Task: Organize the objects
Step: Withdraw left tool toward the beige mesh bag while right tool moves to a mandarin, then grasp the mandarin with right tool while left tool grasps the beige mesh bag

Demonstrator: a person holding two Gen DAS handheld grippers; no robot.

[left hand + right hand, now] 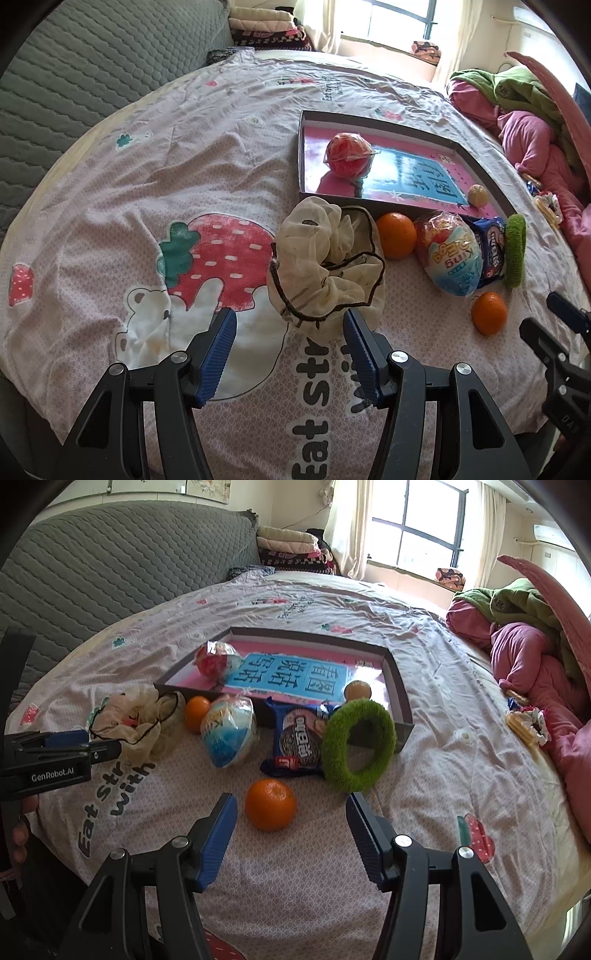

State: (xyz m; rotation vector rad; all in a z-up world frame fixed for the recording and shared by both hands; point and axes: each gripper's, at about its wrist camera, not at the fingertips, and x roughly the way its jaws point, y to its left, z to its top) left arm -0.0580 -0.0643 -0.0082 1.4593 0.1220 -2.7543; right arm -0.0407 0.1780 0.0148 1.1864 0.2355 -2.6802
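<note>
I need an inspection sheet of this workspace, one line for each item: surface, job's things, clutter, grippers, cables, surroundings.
Surface: bed sheet with strawberry print, wrinkled.
Job's things: shallow box holds a wrapped red ball and a small pale fruit. Outside it: cream scrunchie, two oranges, egg-shaped pack, biscuit pack, green ring.
Clutter: small items near the pink bedding.
Grippers: left gripper open before the scrunchie; right gripper open, near orange just ahead.
Cables: nothing seen.
Surroundings: grey headboard, window, pink and green bedding.
</note>
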